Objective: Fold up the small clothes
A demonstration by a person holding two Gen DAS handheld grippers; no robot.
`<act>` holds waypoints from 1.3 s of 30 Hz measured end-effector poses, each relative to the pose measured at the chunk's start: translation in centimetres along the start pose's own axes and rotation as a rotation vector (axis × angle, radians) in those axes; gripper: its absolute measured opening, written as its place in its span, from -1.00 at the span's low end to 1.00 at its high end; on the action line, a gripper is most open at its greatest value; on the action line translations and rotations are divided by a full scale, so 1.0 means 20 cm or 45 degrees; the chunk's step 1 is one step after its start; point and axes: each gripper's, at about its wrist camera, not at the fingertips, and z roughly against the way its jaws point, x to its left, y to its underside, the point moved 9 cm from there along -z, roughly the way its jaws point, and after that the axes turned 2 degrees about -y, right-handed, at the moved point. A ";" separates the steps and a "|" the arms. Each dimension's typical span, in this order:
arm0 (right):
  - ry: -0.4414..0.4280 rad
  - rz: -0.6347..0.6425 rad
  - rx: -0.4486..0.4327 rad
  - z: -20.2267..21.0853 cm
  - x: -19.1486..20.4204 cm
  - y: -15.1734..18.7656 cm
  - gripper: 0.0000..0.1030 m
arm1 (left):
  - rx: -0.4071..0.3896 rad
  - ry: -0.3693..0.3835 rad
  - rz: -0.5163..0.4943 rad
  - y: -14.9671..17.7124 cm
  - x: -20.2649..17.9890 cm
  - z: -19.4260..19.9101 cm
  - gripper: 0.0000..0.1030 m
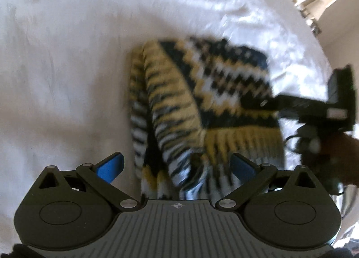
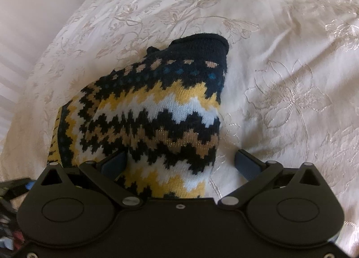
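Two blue-padded grippers, left point(image 1: 177, 164) and right point(image 2: 180, 162), jaws apart over zigzag navy-yellow-white knit sweater point(image 2: 157, 109) on cream embroidered bedspread point(image 2: 280, 67)

No text, label or number can be read anywhere, though the left wrist view is perhaps too blurred.

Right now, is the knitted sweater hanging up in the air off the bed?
No, the sweater lies flat on the embroidered bedspread, with the open right tool just above it.
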 end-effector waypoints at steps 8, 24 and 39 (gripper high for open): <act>-0.071 -0.005 -0.009 -0.01 0.01 -0.04 1.00 | 0.015 0.104 0.034 -0.04 -0.01 -0.15 0.99; -0.213 -0.053 -0.049 0.15 0.22 -0.10 -0.25 | -0.047 0.397 0.096 -0.06 -0.12 -0.03 0.64; -0.279 -0.177 -0.285 0.84 0.39 0.27 -0.25 | -0.093 0.573 -0.068 0.25 -0.63 0.35 0.64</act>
